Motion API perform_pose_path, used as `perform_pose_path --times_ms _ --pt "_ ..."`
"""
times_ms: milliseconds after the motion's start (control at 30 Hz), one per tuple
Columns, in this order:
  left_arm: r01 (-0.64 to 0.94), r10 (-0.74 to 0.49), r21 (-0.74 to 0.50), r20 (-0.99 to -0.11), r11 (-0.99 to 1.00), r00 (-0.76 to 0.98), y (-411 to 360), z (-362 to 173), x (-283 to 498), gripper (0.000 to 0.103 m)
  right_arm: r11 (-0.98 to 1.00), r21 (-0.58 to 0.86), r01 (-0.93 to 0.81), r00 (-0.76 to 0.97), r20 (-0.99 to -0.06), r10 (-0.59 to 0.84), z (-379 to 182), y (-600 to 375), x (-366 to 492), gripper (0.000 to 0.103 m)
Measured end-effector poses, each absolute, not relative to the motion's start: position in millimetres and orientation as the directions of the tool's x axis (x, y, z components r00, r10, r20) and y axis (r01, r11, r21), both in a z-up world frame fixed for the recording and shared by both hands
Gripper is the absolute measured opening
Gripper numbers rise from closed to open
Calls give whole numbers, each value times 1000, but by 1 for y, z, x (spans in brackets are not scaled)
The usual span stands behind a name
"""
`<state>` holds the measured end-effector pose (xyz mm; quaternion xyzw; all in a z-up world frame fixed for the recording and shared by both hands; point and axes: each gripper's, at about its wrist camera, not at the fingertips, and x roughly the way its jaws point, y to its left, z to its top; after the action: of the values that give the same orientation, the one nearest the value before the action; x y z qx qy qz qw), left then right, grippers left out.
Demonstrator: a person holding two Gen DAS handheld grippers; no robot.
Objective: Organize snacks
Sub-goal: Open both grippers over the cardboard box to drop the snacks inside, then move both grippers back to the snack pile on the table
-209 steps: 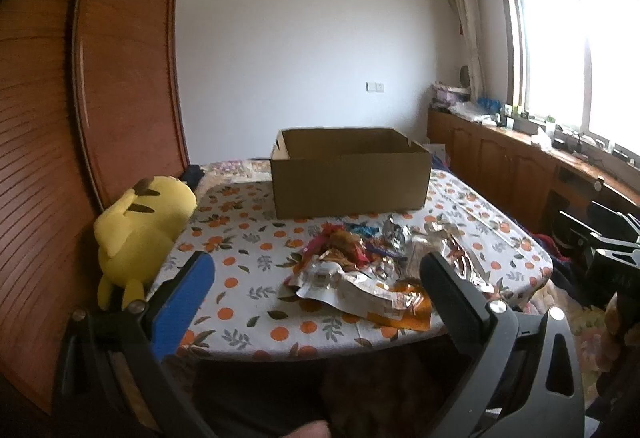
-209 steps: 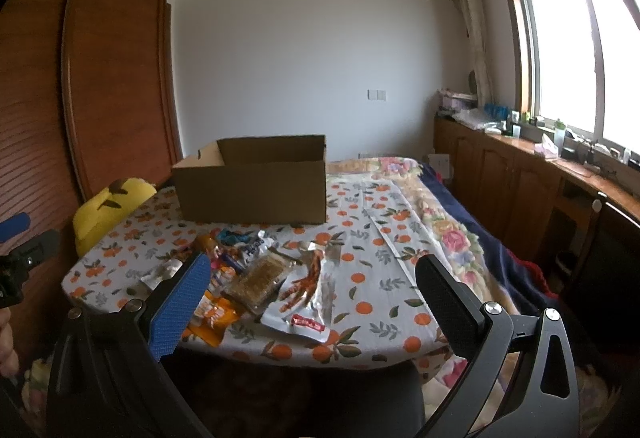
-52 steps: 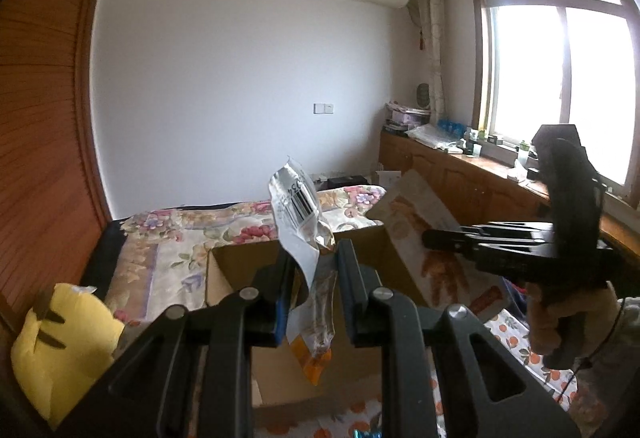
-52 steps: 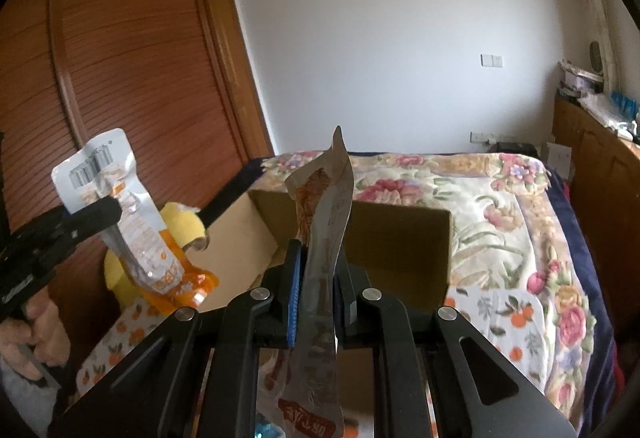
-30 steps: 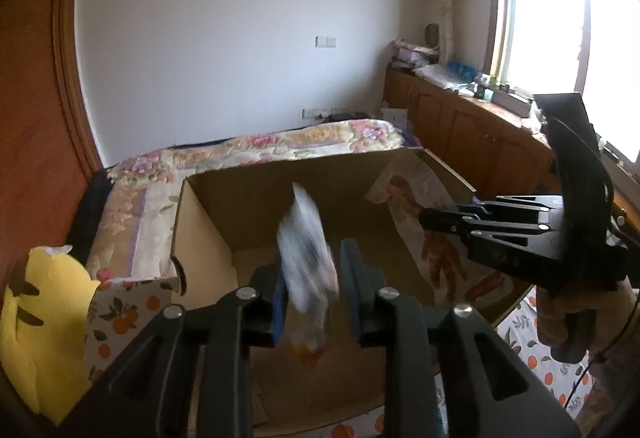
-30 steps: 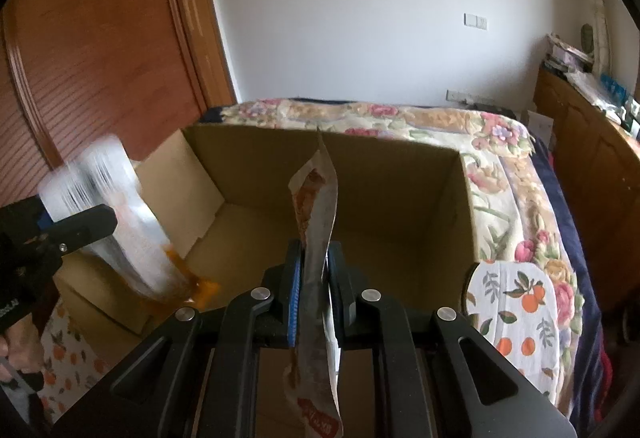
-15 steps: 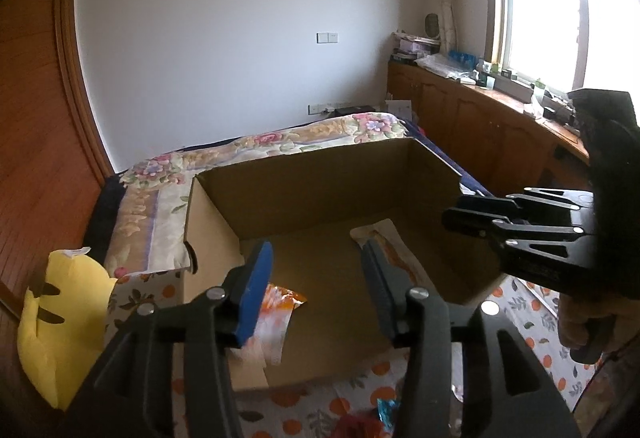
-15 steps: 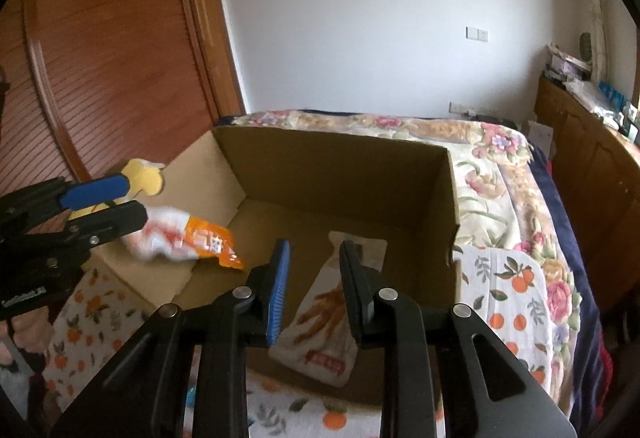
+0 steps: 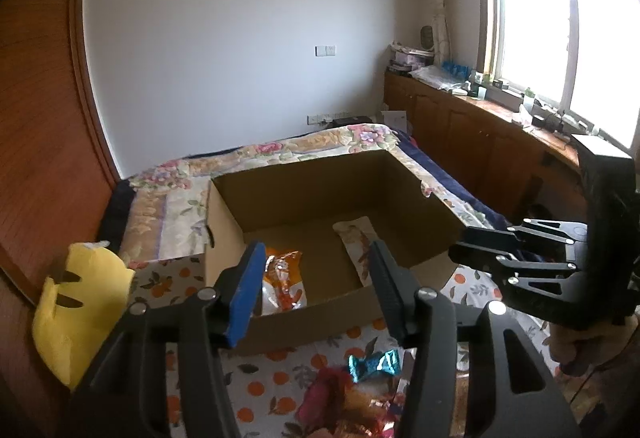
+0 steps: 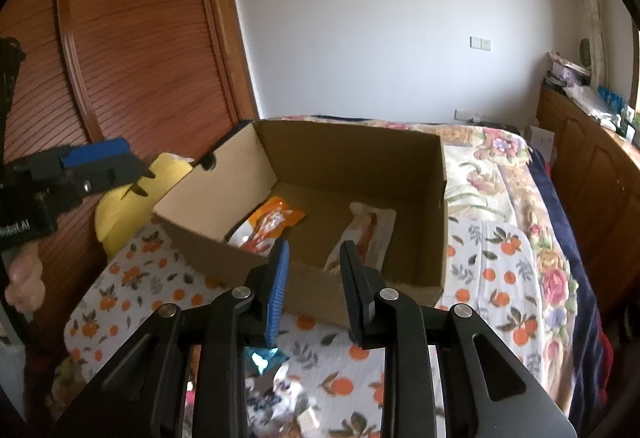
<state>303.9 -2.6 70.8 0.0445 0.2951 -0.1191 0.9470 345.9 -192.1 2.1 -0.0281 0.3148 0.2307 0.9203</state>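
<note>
Bedroom, left tongs point(image 9: 316, 288) opening, empty, over box point(image 9: 420, 238)

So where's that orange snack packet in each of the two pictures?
Left wrist view: the orange snack packet lies on the box floor, lower middle, just right of the blue pad.
Right wrist view: it lies at the box's left side, centre of picture.
Shared landmark: the cardboard box.

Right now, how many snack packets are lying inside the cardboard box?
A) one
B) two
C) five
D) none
B: the cardboard box holds just two, an orange packet on its left side and a pale packet on its right side.
</note>
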Motion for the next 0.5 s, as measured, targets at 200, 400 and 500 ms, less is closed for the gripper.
perform_pose_path --times_ms 200,400,500 --pt "239 -168 66 -532 969 830 -5 77 276 53 886 100 -452 685 -597 417 -5 -195 314 27" --pt "226 -143 89 -540 970 829 -9 68 253 53 881 121 -457 667 -609 429 -18 -199 290 28" --pt "213 -127 100 -539 972 833 -12 58 241 53 878 131 -460 652 -621 434 -28 -199 280 28"
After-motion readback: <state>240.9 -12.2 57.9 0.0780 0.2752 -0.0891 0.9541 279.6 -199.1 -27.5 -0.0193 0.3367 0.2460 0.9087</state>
